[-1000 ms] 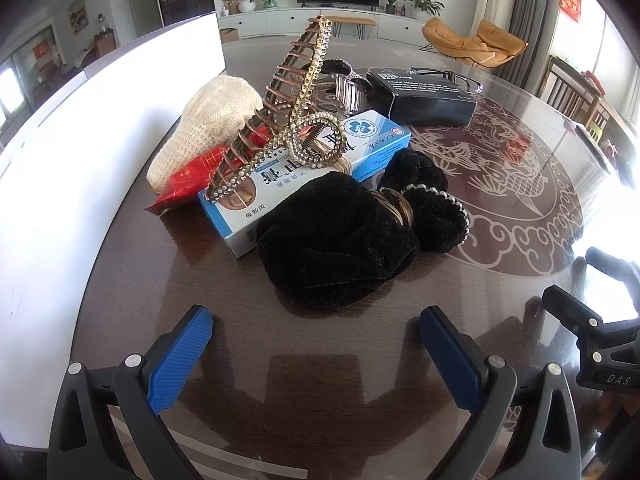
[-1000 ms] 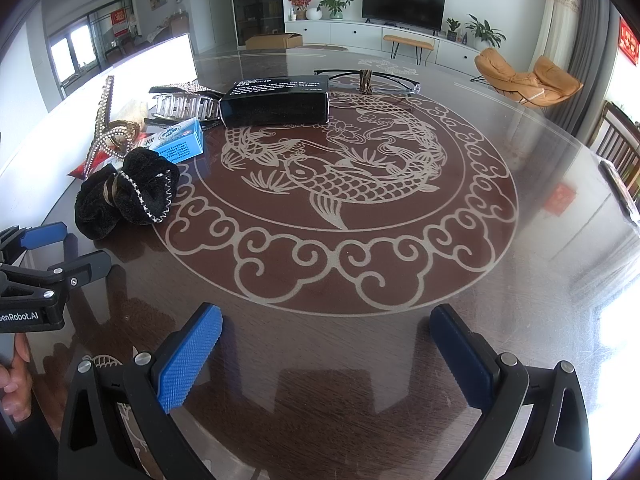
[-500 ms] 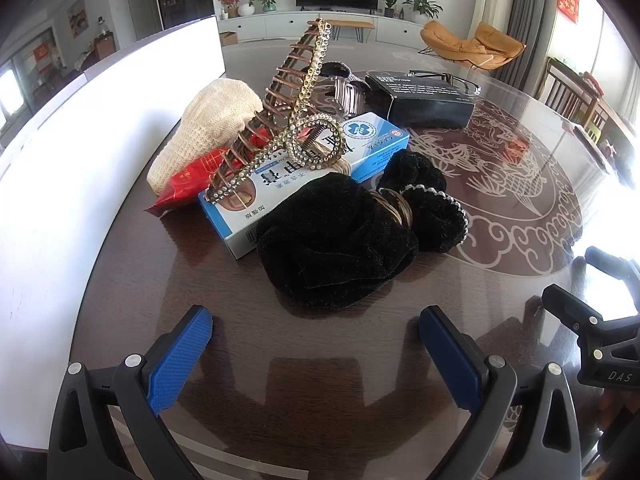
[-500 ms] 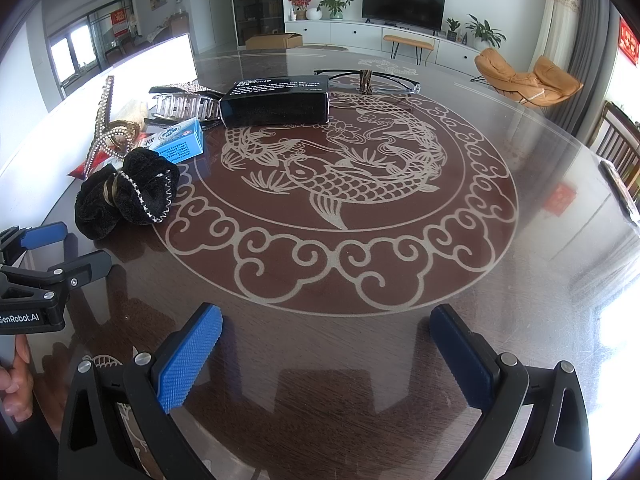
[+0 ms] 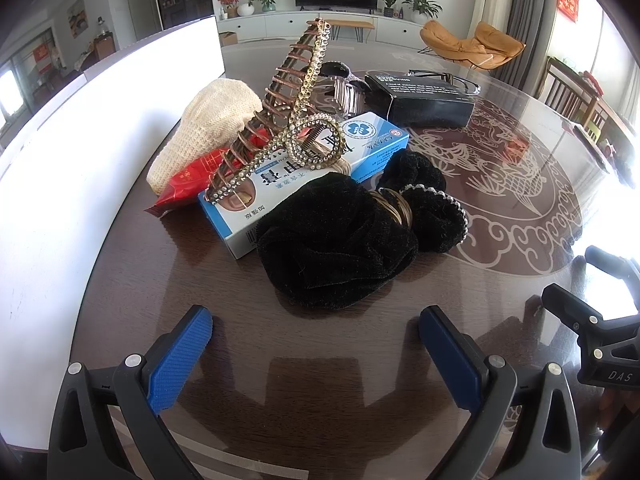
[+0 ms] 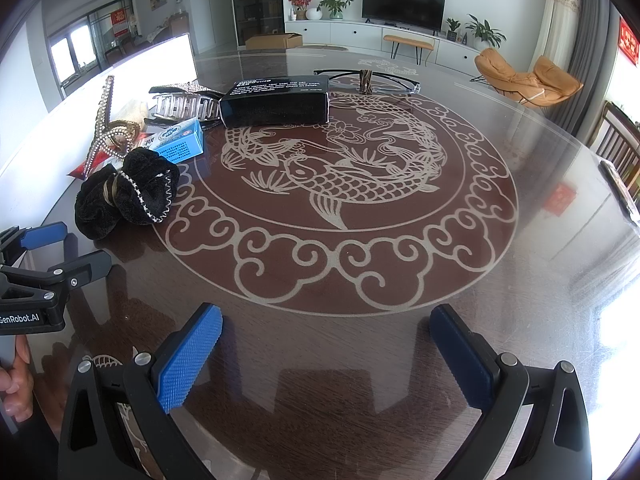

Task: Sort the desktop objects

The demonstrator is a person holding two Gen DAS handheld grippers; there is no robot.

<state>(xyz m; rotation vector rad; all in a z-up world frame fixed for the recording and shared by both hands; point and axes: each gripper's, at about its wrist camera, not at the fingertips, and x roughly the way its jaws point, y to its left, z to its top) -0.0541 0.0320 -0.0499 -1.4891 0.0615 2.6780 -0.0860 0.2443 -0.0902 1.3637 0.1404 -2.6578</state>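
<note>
1. I see the round surface [image 6: 520,280] carrying all the clutter on its left side.
2. My left tool [image 5: 316,344] and right tool [image 6: 326,344] both hover spread, holding nothing.
3. The black box [image 6: 276,102] is closed; I cannot see its contents.
4. The blue box [image 5: 320,168], also closed, has the rhinestone hair claw [image 5: 280,120] leaning on it.
5. The black scrunchies [image 5: 360,232] touch its near edge.

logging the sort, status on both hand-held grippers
Left hand-held gripper open, empty, facing black scrunchie. Right hand-held gripper open over bare table. Nothing blocking.
</note>
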